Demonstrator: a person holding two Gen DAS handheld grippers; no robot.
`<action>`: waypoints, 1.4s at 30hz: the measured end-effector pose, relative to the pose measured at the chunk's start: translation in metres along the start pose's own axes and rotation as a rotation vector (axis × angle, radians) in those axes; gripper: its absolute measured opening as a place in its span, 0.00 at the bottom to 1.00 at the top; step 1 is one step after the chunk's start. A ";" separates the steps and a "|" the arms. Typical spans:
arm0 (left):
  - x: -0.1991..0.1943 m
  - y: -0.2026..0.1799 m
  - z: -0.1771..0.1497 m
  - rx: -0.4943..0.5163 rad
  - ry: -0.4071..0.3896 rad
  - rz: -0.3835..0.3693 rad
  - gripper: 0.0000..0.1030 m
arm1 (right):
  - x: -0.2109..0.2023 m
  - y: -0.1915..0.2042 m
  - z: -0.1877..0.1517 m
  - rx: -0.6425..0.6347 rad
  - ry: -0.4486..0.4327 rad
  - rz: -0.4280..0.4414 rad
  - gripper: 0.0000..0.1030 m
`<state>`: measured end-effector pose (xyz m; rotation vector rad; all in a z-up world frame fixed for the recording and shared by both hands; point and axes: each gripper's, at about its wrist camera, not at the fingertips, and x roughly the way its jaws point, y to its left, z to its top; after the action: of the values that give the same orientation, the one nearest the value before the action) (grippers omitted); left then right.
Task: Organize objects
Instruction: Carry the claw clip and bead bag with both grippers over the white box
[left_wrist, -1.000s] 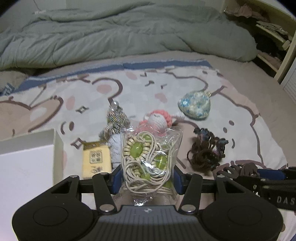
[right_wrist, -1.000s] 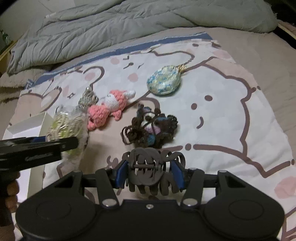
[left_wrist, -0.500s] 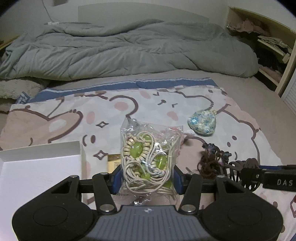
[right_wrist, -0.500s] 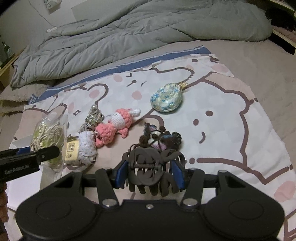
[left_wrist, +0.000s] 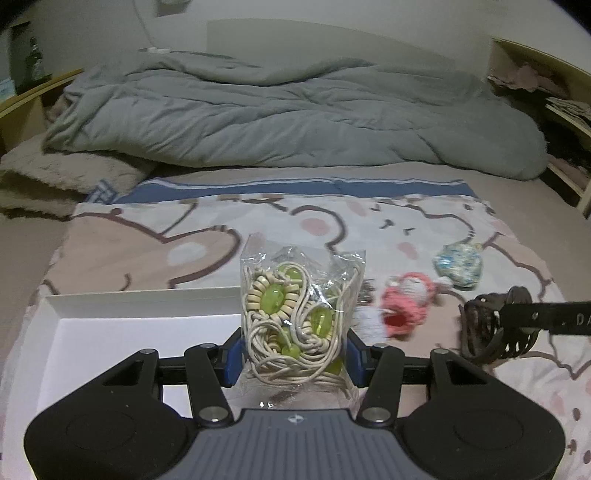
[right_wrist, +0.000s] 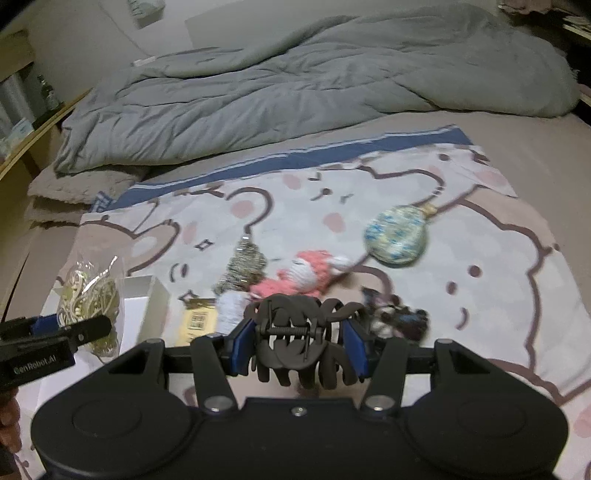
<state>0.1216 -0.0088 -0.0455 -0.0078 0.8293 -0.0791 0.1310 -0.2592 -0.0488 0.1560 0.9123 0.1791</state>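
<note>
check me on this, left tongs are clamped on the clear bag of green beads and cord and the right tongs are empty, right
Not quite. The left tongs do clamp the bag of beads and cord, but the right tongs are not empty: the right wrist view shows them shut on a dark hair claw clip.

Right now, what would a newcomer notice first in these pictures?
First, the clear bag of green beads clamped in the left gripper, above the white box. Next, the dark hair claw in the right gripper. Behind them, a pink knitted doll lies on the cartoon blanket.
</note>
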 end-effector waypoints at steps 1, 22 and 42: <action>0.000 0.007 0.000 -0.005 0.000 0.007 0.52 | 0.002 0.006 0.002 -0.008 0.001 0.005 0.52; 0.000 0.146 -0.008 -0.142 0.007 0.156 0.52 | 0.048 0.145 0.023 -0.097 0.050 0.156 0.52; 0.027 0.223 -0.006 -0.082 0.051 0.237 0.52 | 0.111 0.260 0.006 -0.100 0.138 0.231 0.52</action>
<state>0.1506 0.2117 -0.0778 0.0154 0.8784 0.1784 0.1792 0.0183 -0.0765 0.1570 1.0200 0.4535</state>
